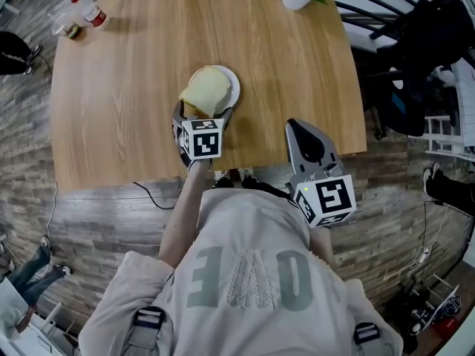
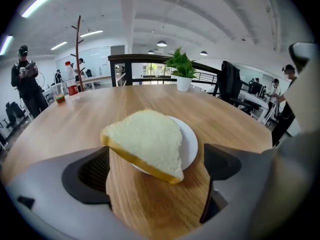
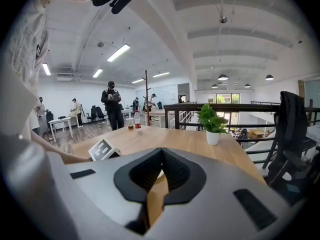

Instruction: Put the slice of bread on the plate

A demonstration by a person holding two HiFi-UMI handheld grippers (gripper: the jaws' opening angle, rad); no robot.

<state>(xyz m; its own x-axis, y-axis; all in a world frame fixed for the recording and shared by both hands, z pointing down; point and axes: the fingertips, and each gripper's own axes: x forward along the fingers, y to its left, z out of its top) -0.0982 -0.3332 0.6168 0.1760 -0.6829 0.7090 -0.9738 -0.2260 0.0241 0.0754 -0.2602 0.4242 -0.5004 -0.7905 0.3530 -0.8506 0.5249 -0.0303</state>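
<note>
Beige lettered T-shirt [image 1: 245, 273], grey tongs [image 1: 297, 128], black-and-white marker cubes [image 1: 202, 138]

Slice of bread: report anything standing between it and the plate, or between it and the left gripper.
Nothing visible does. The slice of bread rests tilted on the plate, overhanging its near rim. The left gripper has its jaws open on either side of the slice, not touching it.
</note>
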